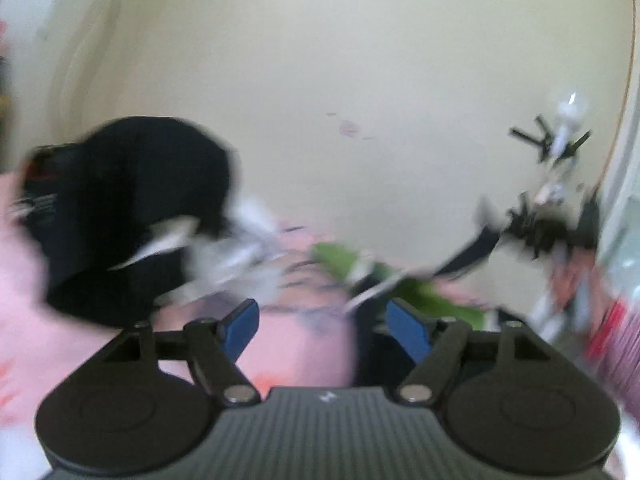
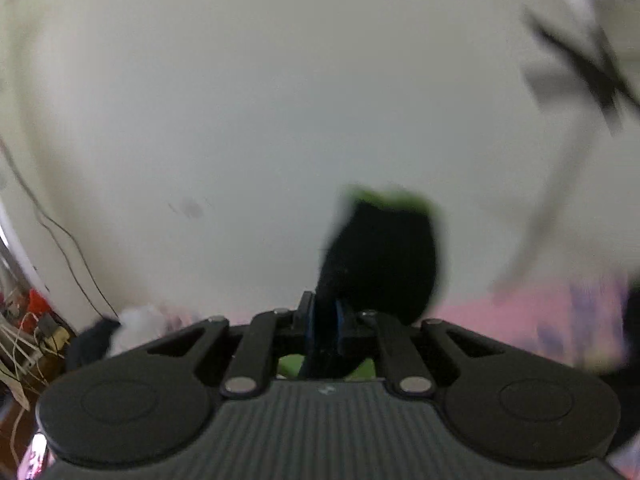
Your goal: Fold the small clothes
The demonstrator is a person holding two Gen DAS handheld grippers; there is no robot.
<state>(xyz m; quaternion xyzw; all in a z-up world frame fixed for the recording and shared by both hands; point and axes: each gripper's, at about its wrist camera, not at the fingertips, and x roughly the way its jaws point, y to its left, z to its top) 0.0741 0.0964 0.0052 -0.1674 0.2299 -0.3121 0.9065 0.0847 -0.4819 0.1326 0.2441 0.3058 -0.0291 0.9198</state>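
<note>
The right tongs [image 2: 325, 320] are clamped on a soft black garment with a green edge [image 2: 380, 256], which stands up just beyond their blue pads. The left tongs [image 1: 322, 326] gape apart over pink bedding [image 1: 308, 344], nothing between them; blurred green cloth [image 1: 340, 258] lies ahead, a black heap [image 1: 132, 208] to their left.

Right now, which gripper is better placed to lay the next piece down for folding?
Right. The right gripper is already shut on a black piece with green trim. The left gripper is open and empty above the pink surface.
</note>
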